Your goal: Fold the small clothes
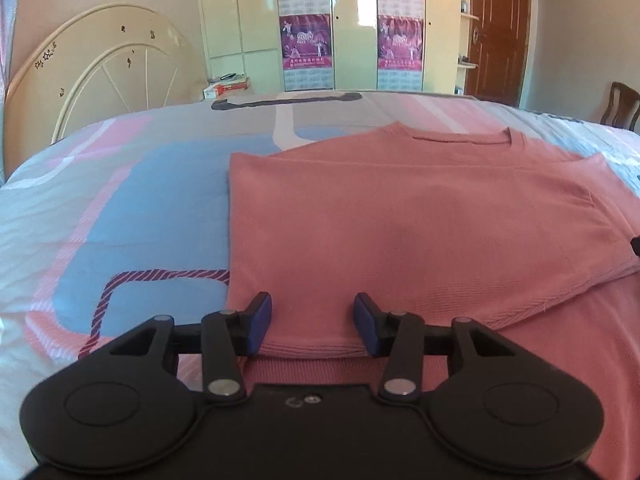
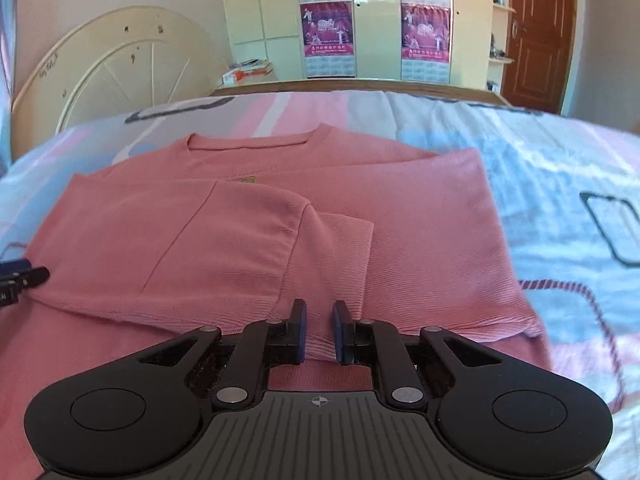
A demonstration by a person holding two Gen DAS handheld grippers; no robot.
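Note:
A pink knit sweater (image 1: 400, 216) lies flat on the bed, collar at the far side, both sides and sleeves folded inward. It also shows in the right wrist view (image 2: 248, 240), with a ribbed cuff (image 2: 340, 248) lying across its middle. My left gripper (image 1: 313, 326) is open, its blue pads on either side of the near folded hem at the sweater's left. My right gripper (image 2: 320, 332) is narrowly open, with a fold of the near hem between its pads. The left gripper's tip (image 2: 20, 276) shows at the left edge of the right wrist view.
The bedsheet (image 1: 120, 216) is patterned in pink, blue and white. A cream headboard (image 1: 100, 76) stands at the far left. A wardrobe with posters (image 1: 352, 24) and a brown door (image 1: 500, 32) are behind the bed. A chair (image 1: 620, 108) stands at the far right.

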